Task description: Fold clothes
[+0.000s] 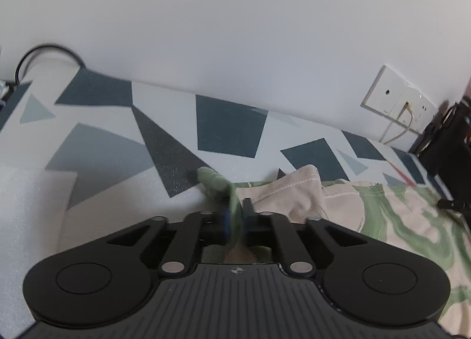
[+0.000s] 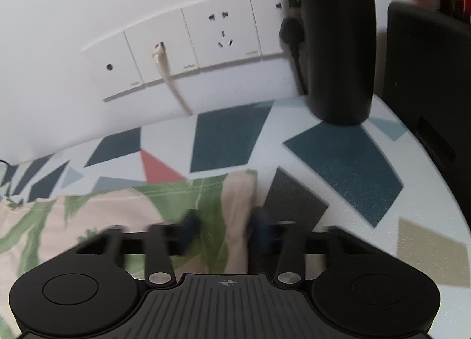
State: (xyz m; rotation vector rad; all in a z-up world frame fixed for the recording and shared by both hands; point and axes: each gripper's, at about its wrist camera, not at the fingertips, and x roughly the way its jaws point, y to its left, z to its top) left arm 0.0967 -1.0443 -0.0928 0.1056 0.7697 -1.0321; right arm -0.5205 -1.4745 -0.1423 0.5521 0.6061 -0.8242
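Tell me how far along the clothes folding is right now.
Early to midway, as far as these views show. Done: the pink and green patterned garment lies spread on the patterned table cover. In hand: the left gripper pinches a green edge, and the right gripper straddles a raised corner, its jaws looking apart and blurred. Left: carrying the held fabric over and flattening it; no neat folded stack shows yet.

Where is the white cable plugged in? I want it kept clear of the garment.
In the right wrist view, the white cable hangs from the wall socket panel, upper left, above the garment.
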